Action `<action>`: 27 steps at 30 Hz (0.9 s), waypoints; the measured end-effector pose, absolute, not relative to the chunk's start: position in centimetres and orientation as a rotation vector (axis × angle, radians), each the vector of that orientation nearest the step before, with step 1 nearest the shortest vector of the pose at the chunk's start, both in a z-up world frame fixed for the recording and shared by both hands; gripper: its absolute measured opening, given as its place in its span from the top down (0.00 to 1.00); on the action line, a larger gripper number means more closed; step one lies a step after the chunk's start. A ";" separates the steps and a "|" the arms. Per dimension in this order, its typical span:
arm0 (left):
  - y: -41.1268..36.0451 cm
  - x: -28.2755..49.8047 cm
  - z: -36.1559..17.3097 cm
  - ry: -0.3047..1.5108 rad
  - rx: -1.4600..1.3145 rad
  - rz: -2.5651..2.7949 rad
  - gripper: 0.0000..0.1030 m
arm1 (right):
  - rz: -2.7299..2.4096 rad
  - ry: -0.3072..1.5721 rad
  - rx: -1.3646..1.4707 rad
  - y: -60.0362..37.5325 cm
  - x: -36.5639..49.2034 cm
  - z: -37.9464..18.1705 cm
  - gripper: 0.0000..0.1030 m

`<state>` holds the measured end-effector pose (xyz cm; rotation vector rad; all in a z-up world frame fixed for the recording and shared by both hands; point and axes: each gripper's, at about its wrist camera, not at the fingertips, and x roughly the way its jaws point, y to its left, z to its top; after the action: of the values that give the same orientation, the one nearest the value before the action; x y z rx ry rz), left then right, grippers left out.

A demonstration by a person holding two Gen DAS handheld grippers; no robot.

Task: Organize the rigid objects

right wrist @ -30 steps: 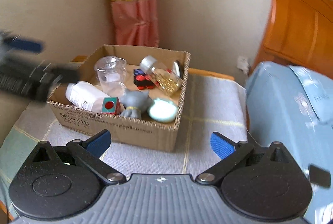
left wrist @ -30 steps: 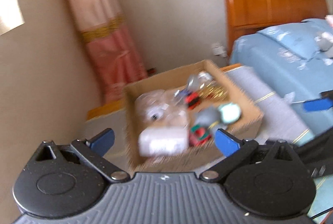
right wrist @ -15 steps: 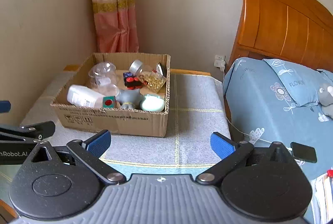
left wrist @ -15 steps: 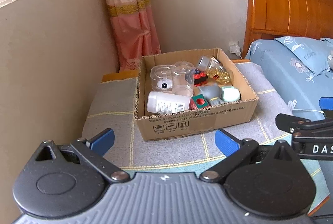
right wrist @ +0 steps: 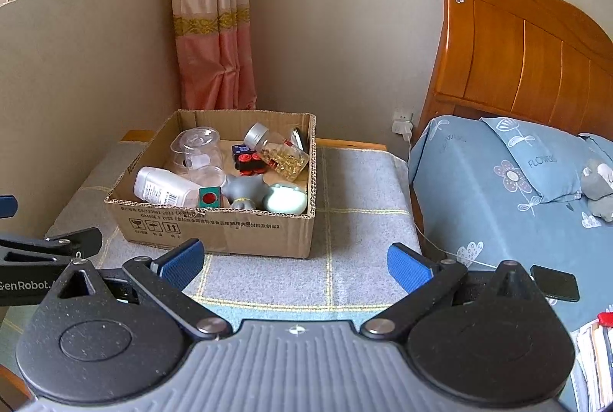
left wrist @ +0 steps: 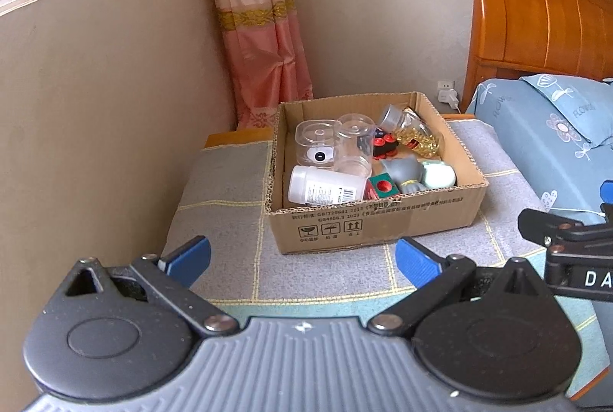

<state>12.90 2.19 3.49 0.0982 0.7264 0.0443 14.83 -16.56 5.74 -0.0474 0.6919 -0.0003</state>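
Lying on its side along the near wall of the cardboard box [left wrist: 375, 220], the white bottle [left wrist: 325, 186] is noted with its long axis running left to right across both wrist views, cap end to the left. From the left gripper [left wrist: 302, 255] it sits ahead and slightly right; from the right gripper [right wrist: 293, 260] it sits ahead and well left [right wrist: 164, 187], so the left gripper is judged the nearer and better aligned. Both grippers are held wide apart with nothing between the blue pads, low and short of the box front. Also recorded in the box: two clear plastic jars [left wrist: 333, 141], a green cube with a red dot [left wrist: 383, 186], a grey figurine [left wrist: 404, 172], a pale mint case [left wrist: 438, 176], a black-and-red toy [left wrist: 385, 145] and a tilted jar of gold pieces [right wrist: 281, 153]. The items are piled touching, so a grasp across the bottle's short axis is judged tight against the box wall. The box rests on a grey checked cloth [right wrist: 356, 182] covering a low surface in a wall corner, with a pink curtain [left wrist: 264, 28] behind and a bed with a wooden headboard [right wrist: 517, 51] to the right.
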 end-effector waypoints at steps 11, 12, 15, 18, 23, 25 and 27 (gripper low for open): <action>2.1 13.0 3.4 0.730 0.097 0.045 0.01 | 0.002 0.698 -0.047 -16.5 15.0 5.6 0.00; 2.1 13.0 3.4 0.729 0.096 0.044 0.01 | 0.002 0.698 -0.046 -16.5 15.0 5.6 0.00; 2.1 12.9 3.5 0.727 0.097 0.045 0.01 | 0.001 0.697 -0.045 -16.5 15.0 5.6 0.00; 2.1 12.9 3.5 0.727 0.098 0.049 0.01 | 0.002 0.695 -0.043 -16.5 15.0 5.7 0.00; 2.1 13.0 3.7 0.722 0.100 0.058 0.01 | 0.006 0.689 -0.044 -16.6 15.0 5.9 0.00; 2.1 13.0 3.7 0.722 0.101 0.060 0.01 | 0.007 0.688 -0.043 -16.6 14.9 5.9 0.00; 2.0 13.0 3.7 0.722 0.103 0.059 0.01 | 0.008 0.688 -0.043 -16.6 14.9 5.9 0.00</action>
<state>12.96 2.04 3.71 0.1026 0.7216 0.0587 14.93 -16.58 5.87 -0.0434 0.6881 0.0075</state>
